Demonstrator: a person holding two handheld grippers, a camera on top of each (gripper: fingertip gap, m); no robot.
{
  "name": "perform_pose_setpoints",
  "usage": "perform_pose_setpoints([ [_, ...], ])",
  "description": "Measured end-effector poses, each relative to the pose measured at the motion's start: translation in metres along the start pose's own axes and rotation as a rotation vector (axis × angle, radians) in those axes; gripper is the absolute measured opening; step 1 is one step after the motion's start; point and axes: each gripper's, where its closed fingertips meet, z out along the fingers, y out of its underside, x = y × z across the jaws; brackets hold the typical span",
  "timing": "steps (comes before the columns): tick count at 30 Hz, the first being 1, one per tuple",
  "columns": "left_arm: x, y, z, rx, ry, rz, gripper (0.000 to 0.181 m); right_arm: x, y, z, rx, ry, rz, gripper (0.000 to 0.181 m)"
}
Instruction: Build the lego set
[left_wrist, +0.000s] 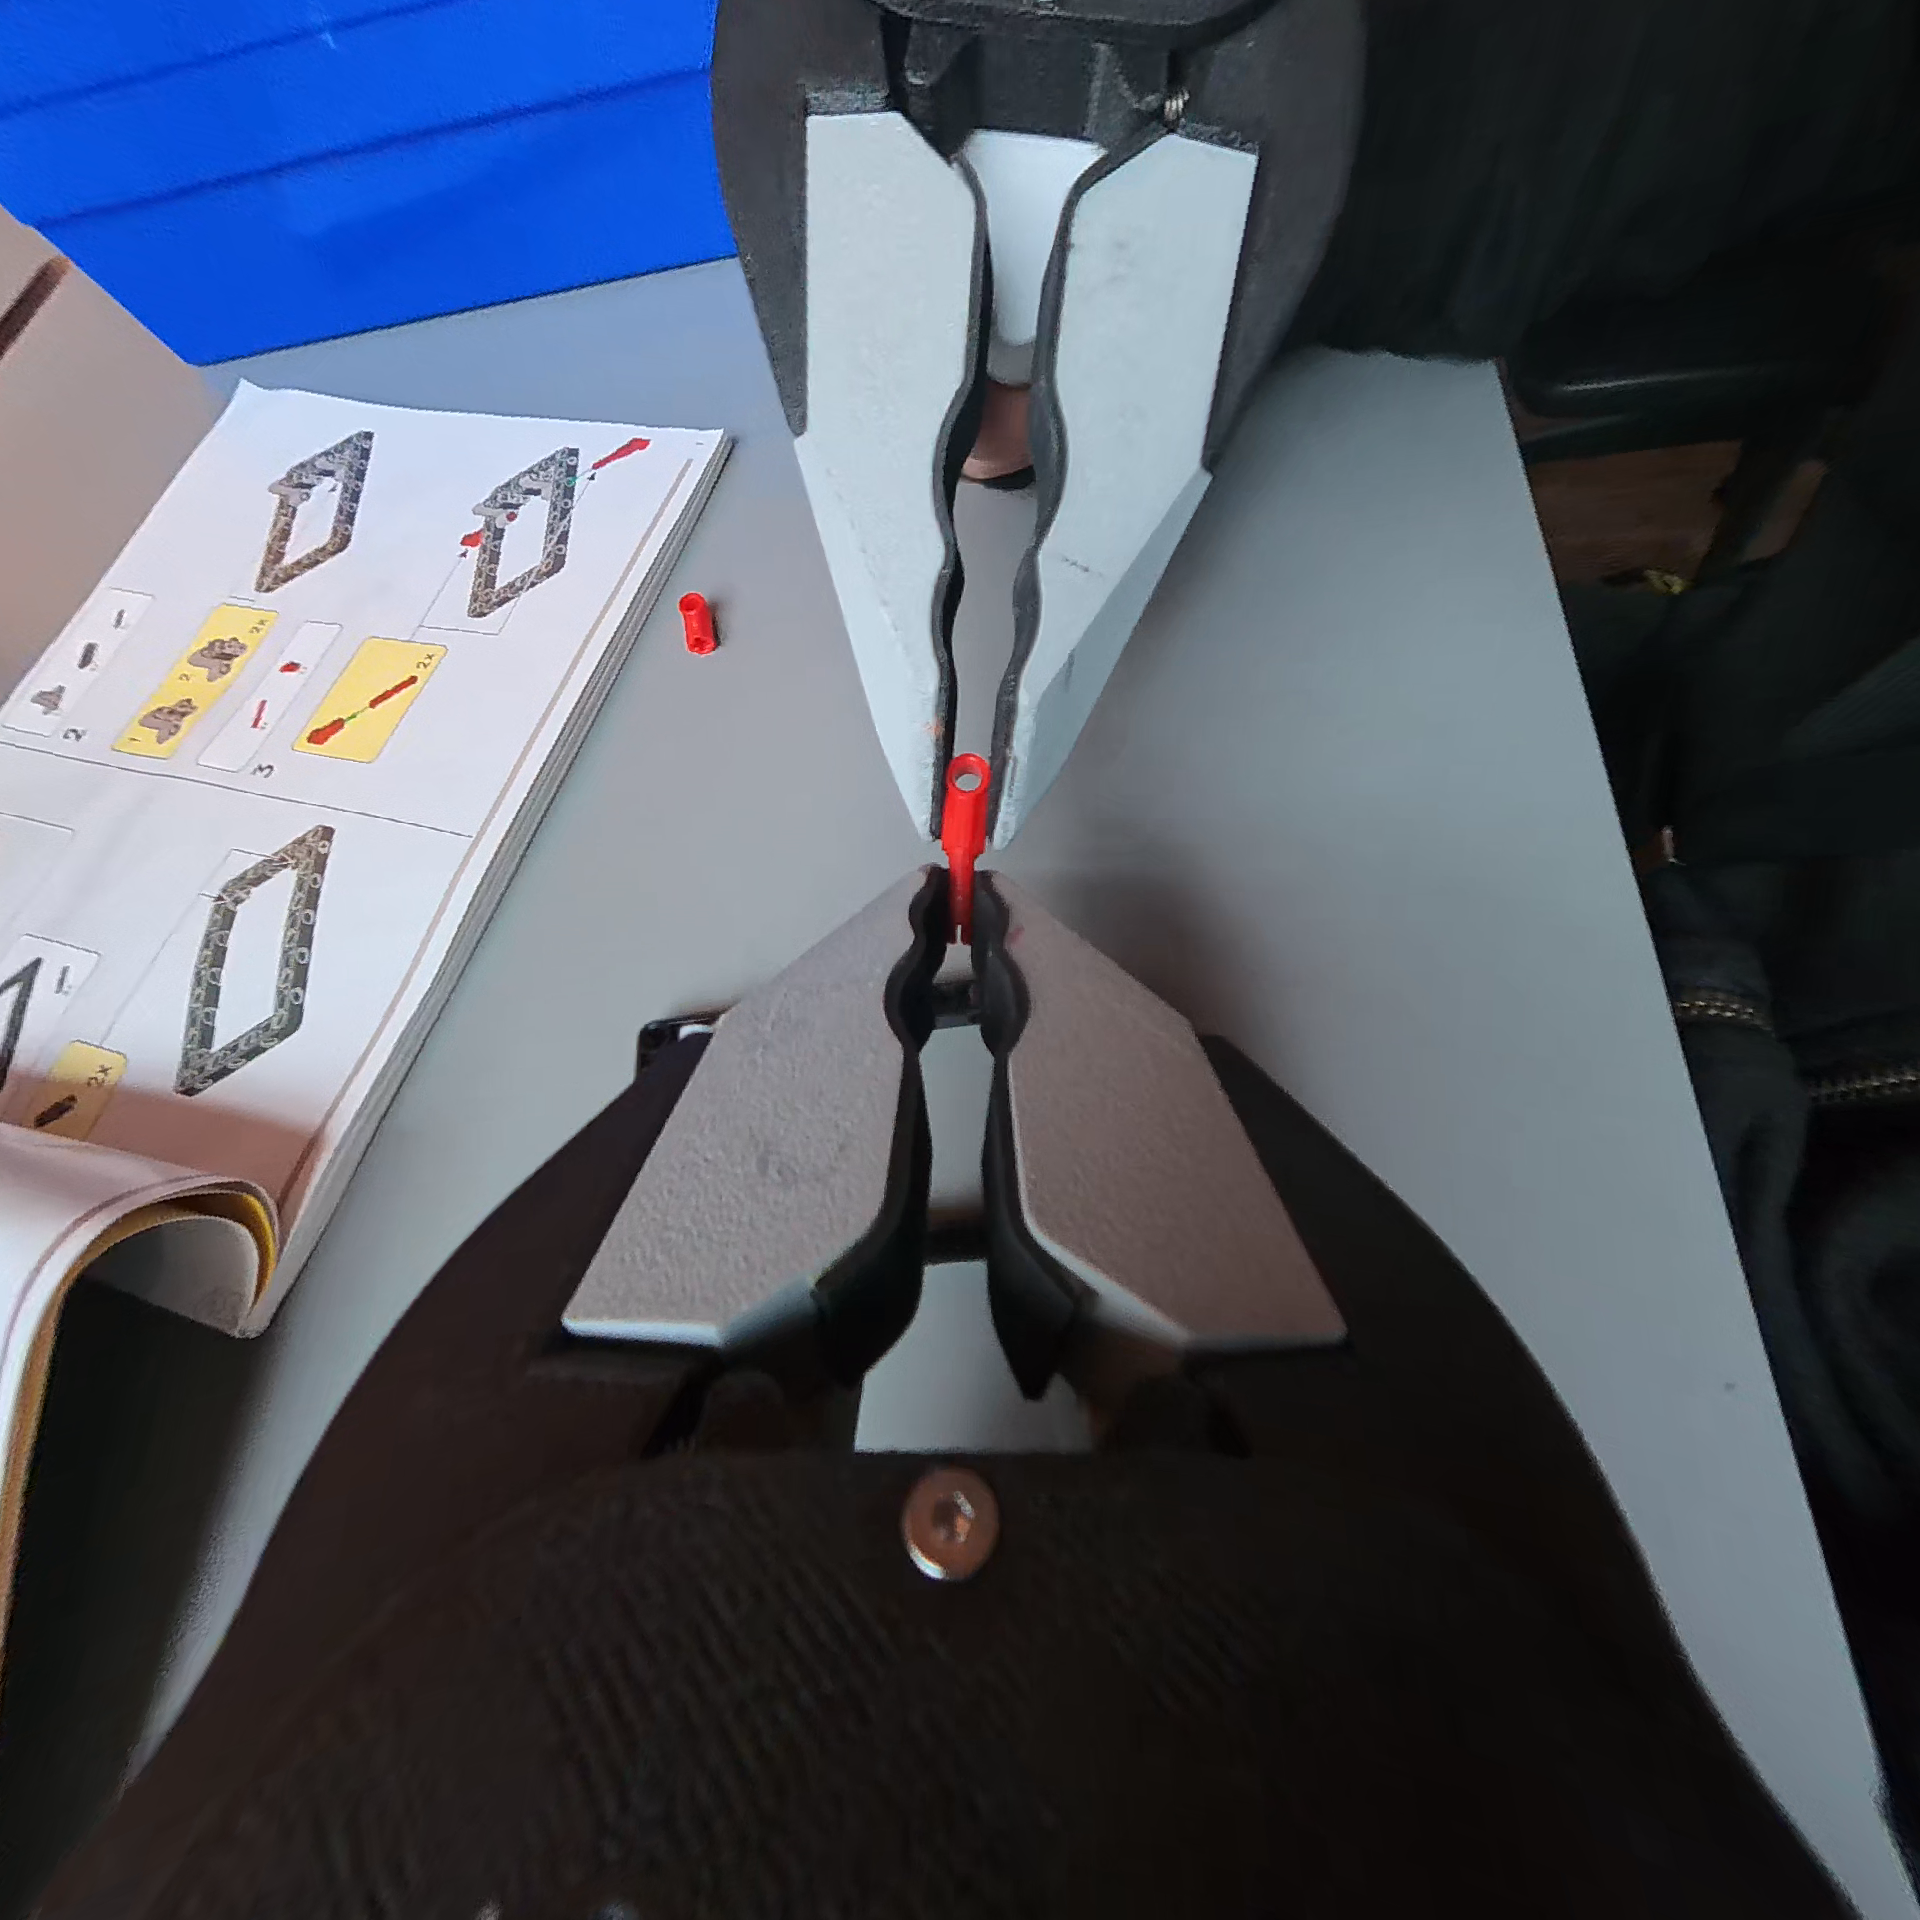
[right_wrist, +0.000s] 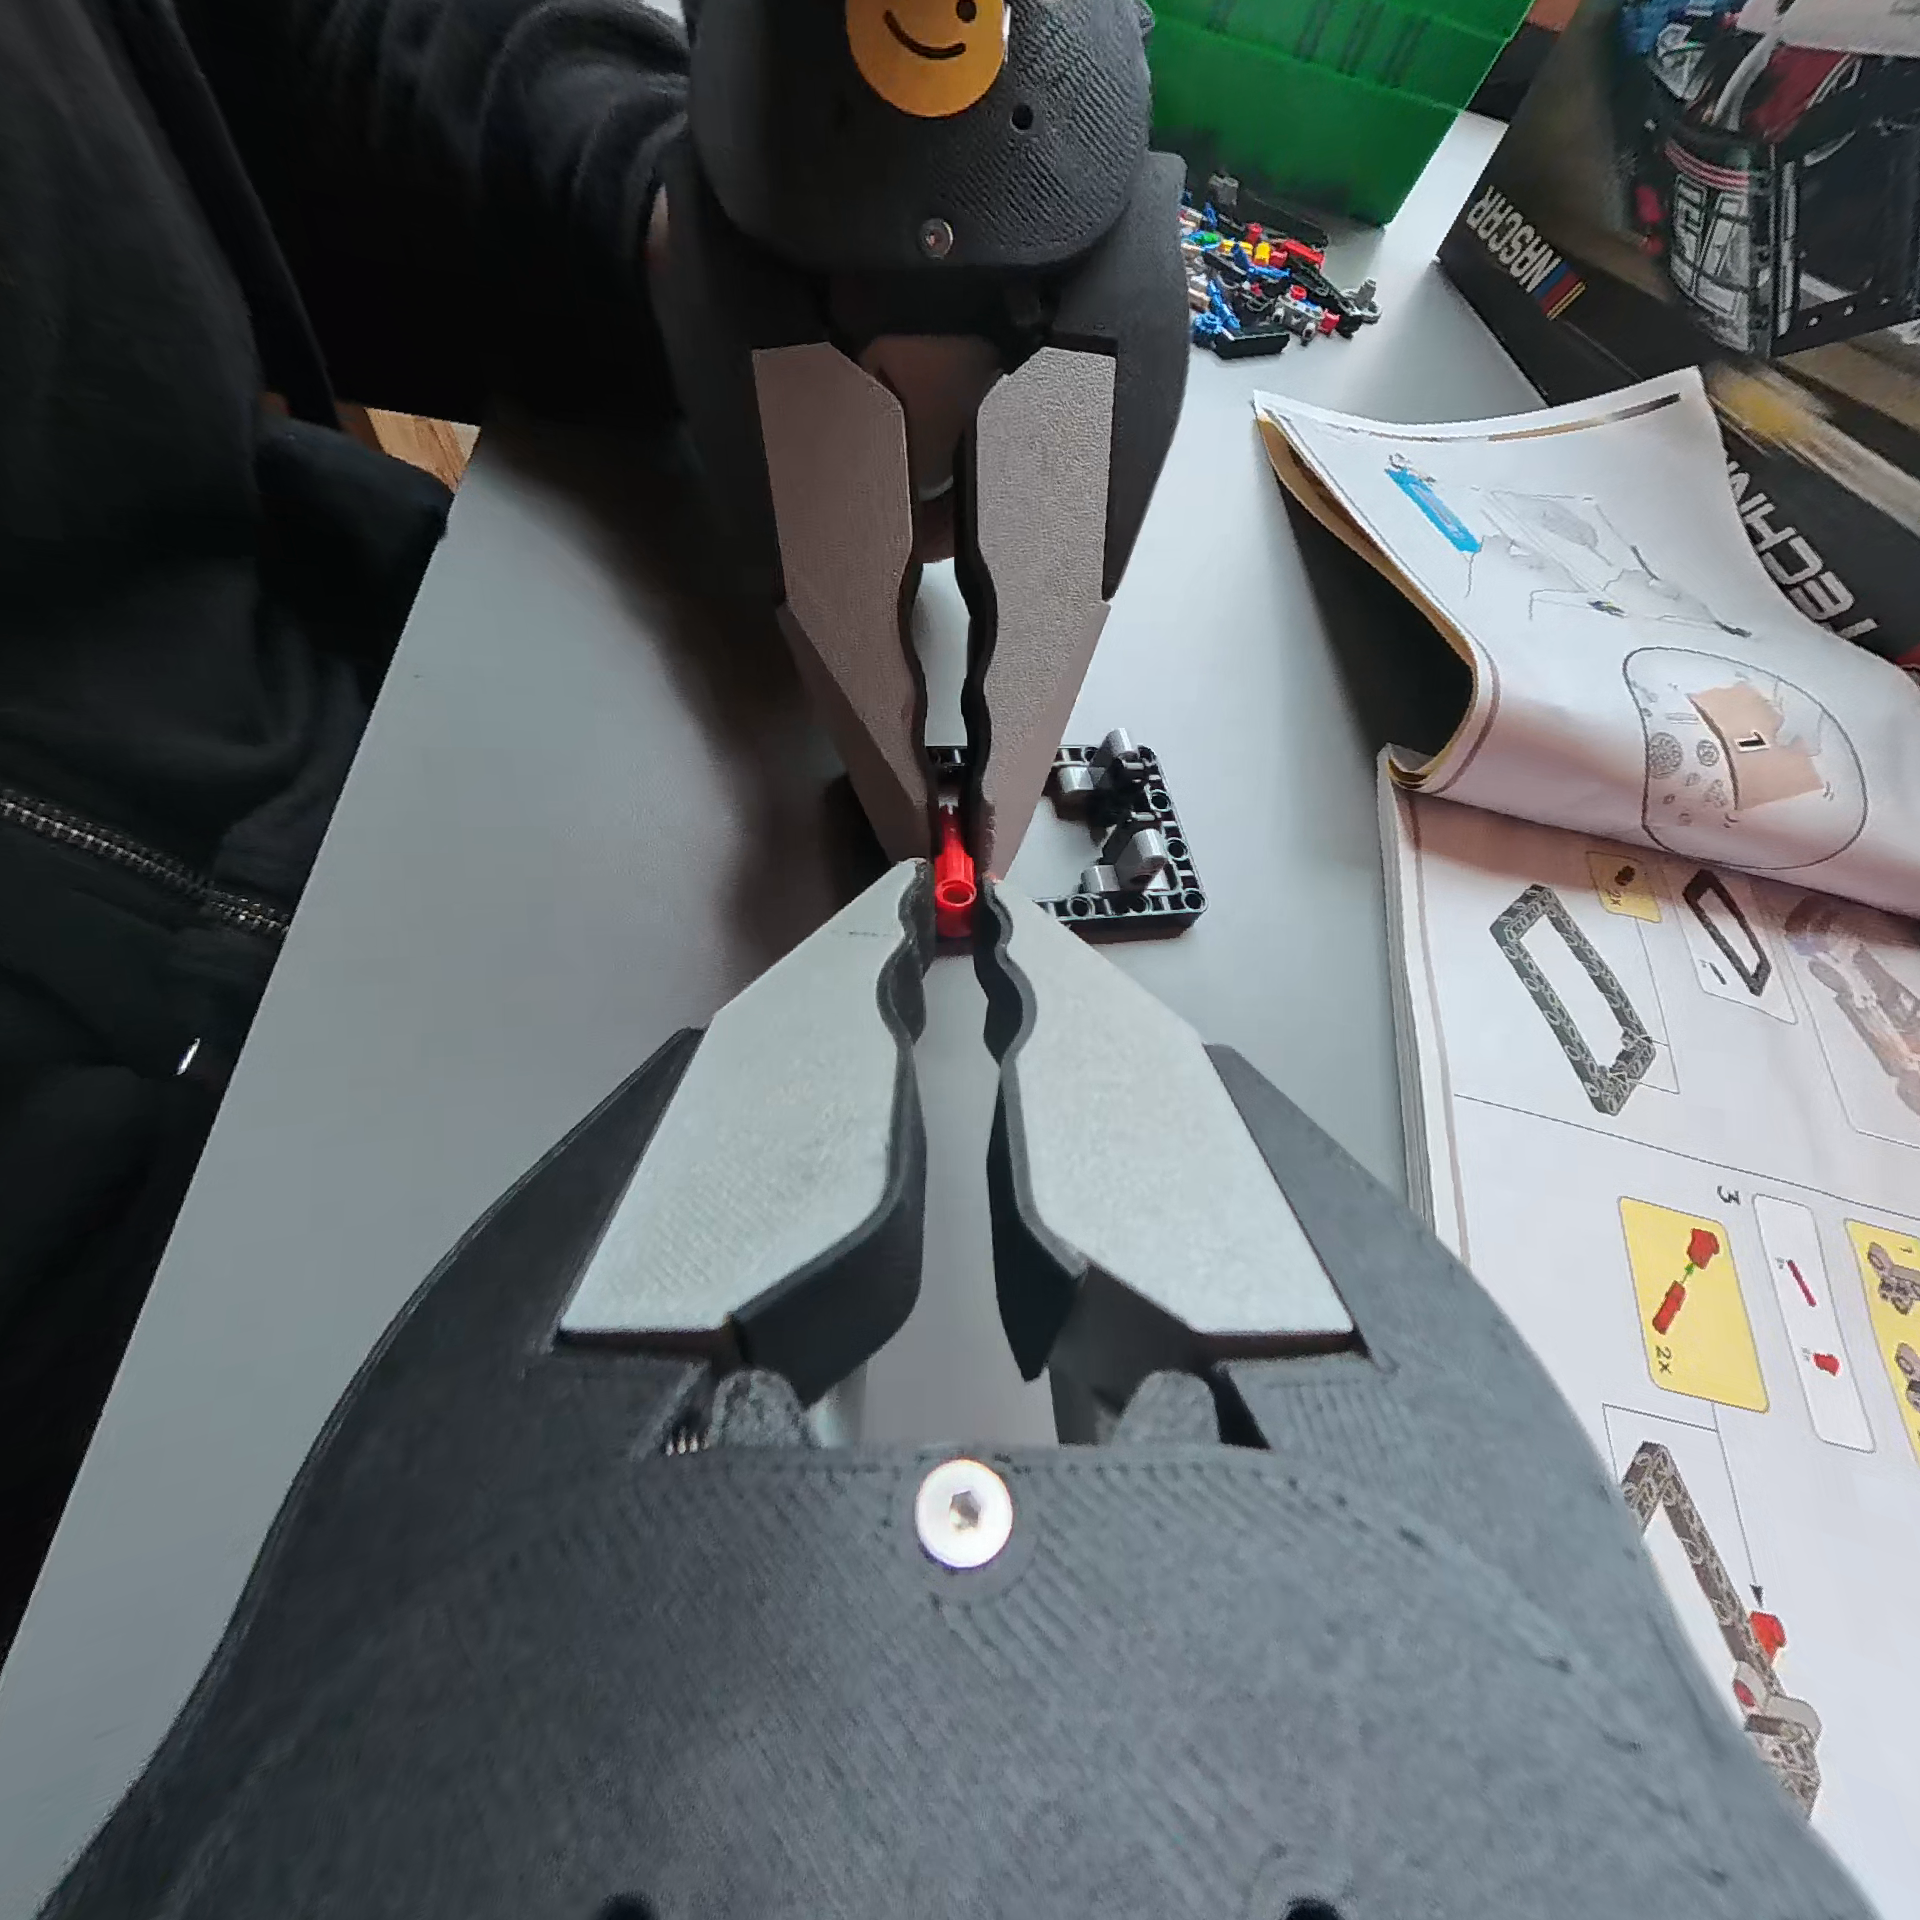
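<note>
The left claw (left_wrist: 958, 894) is gripping the near end of a thin red rod (left_wrist: 958, 899), its tips pinched onto it, while the right claw (right_wrist: 954, 904) is facing it tip to tip and clamping a short red sleeve (right_wrist: 953, 890) with a round hole in its end. Both claws are meeting above the grey table (left_wrist: 1299, 727), and the rod's long axis is running straight along the line joining them, so the sleeve is lying directly ahead of the left claw and in line with the rod. By my judgement the rod is being seated in the sleeve's bore, and the next push will depend on keeping that shared line true; neither hand is nearer, since each is holding its own half. How far the rod has entered the sleeve cannot be told, as the tips are covering the joint in both views. Outward from the claws, a second red sleeve (left_wrist: 697, 621) is lying loose on the table just beside the open instruction booklet (left_wrist: 343, 727), well clear of the work. A dark square frame (right_wrist: 1132, 847) with grey connectors is resting flat on the table beyond the claws, part of it hidden behind the left claw. Farther off, a pile of loose parts (right_wrist: 1268, 275) is sitting near a green bin (right_wrist: 1309, 94), a printed box (right_wrist: 1683, 166) is cut off at the edge, and a blue bin (left_wrist: 343, 156) is standing behind the booklet.
</note>
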Motion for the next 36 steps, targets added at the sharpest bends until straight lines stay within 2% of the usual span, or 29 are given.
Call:
perform_pose_setpoints([
  [7,0.006,-0.002,-0.002,0.030,0.060,-0.052,0.002,-0.005,-0.001,-0.003,0.004,-0.009,-0.020,0.004],
  [9,-0.017,0.029,-0.008,-0.111,-0.047,-0.046,0.002,0.012,0.006,-0.017,-0.013,0.067,-0.003,0.004],
  [10,-0.020,0.027,-0.014,-0.054,-0.018,-0.099,0.001,0.019,0.003,-0.030,0.050,0.070,0.050,0.004],
  [11,-0.014,0.013,-0.018,0.037,0.062,-0.174,0.000,0.023,-0.002,-0.040,0.124,0.055,0.109,0.004],
  [12,-0.011,0.006,-0.017,0.066,0.088,-0.186,0.000,0.029,-0.005,-0.045,0.164,0.056,0.148,0.004],
  [14,-0.010,0.004,-0.008,0.043,0.049,-0.110,0.002,0.032,-0.008,-0.043,0.177,0.056,0.152,0.004],
  [17,-0.017,0.005,-0.004,0.020,-0.050,-0.031,0.002,0.022,-0.009,-0.032,0.175,-0.021,0.165,0.004],
  [24,-0.028,0.006,0.000,-0.039,-0.217,0.141,0.002,0.023,-0.002,-0.013,0.160,-0.183,0.510,0.004],
  [31,-0.035,0.007,-0.001,-0.055,-0.262,0.146,0.002,0.028,0.003,-0.010,0.139,-0.170,0.556,0.004],
  [36,-0.044,0.004,-0.004,-0.075,-0.370,0.277,0.002,0.032,0.004,-0.008,0.153,-0.193,0.654,0.004],
])
